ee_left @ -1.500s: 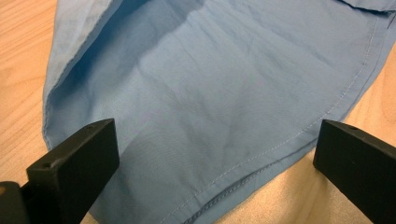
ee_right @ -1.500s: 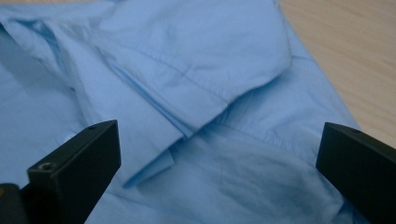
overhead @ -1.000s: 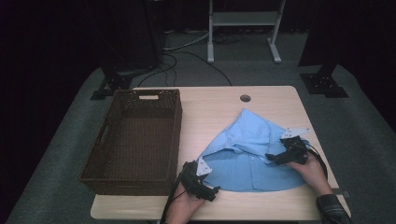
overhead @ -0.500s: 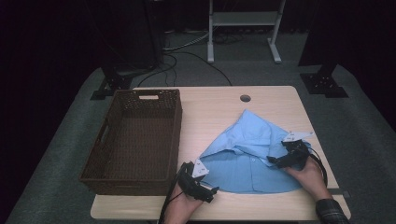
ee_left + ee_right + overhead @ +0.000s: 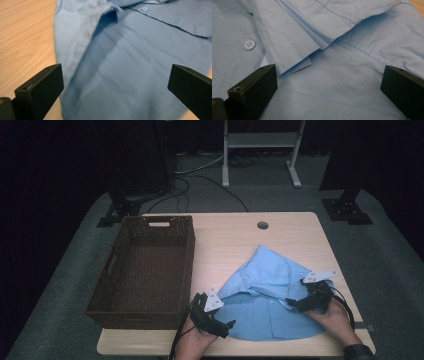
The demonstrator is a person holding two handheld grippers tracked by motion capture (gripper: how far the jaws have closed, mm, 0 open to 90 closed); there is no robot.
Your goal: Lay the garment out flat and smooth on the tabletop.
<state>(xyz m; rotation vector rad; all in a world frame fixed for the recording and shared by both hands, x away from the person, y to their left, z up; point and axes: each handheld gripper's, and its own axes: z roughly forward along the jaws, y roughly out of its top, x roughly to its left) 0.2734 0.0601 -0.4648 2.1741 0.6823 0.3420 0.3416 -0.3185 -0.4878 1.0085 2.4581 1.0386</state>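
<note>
A light blue button shirt (image 5: 267, 295) lies rumpled on the right half of the wooden table (image 5: 225, 240). My left gripper (image 5: 224, 325) is open at the shirt's near left edge, and its jaws stand wide over the blue cloth (image 5: 120, 65) with bare wood to their left. My right gripper (image 5: 292, 302) is open over the shirt's right side. Between its wide jaws lies a folded flap of the shirt (image 5: 317, 37), with a white button (image 5: 249, 45) to the left. Nothing is held by either gripper.
A dark brown wicker basket (image 5: 112, 297) stands empty on the table's left half, close beside my left hand. A round cable hole (image 5: 262, 225) sits near the table's far edge. Stands and cables lie on the dark floor beyond the table.
My right gripper has drawn back toward the near edge and slightly down over the shirt. The left gripper has barely shifted. The shirt's upper fold has settled a little.
</note>
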